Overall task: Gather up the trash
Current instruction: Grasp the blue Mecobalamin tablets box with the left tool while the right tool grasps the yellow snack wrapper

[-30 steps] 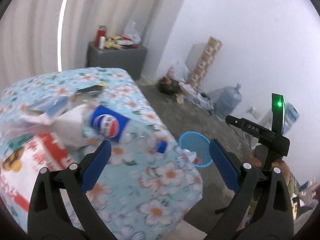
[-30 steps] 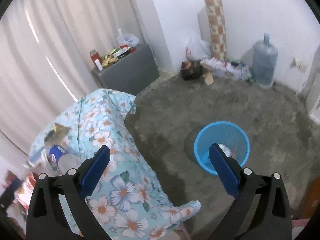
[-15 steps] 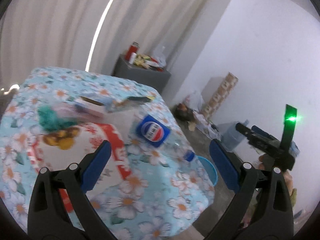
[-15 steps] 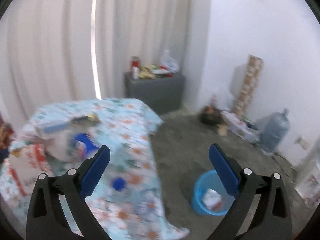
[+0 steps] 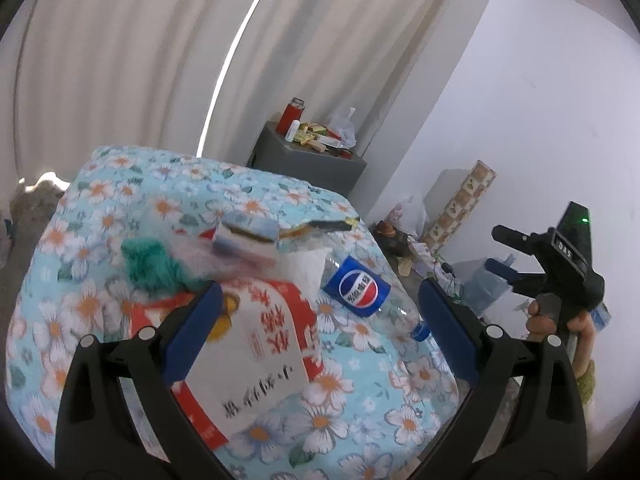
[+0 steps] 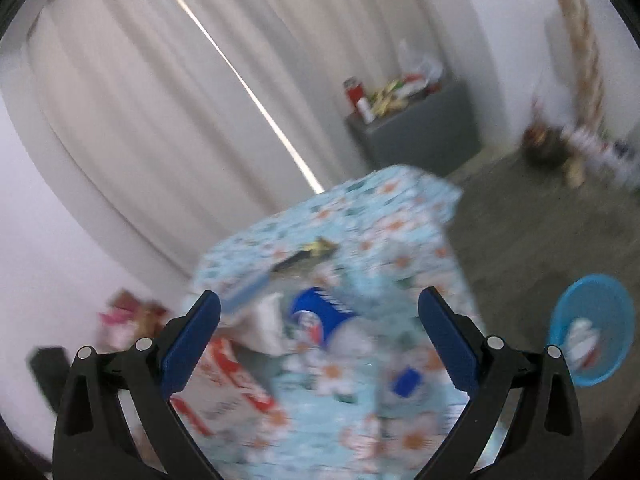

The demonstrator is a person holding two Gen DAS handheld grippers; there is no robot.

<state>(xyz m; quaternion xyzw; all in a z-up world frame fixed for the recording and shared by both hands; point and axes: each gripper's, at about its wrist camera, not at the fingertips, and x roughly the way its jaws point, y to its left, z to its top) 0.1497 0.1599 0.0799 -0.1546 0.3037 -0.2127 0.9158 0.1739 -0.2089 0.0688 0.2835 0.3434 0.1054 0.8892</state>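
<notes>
Left wrist: bottle between spread claw fingers (untouched); right claw spread.

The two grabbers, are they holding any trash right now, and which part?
No. The left gripper and right gripper are both wide open and empty, above the table; the Pepsi bottle lies untouched.

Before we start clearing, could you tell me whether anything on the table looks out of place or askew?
Yes. A clear Pepsi bottle lies on its side on the floral tablecloth instead of standing, near the edge. Beside it a loose heap, a red-and-white bag, a green wad and a tilted small box, sits jumbled. Both grippers are open and hold nothing.
</notes>
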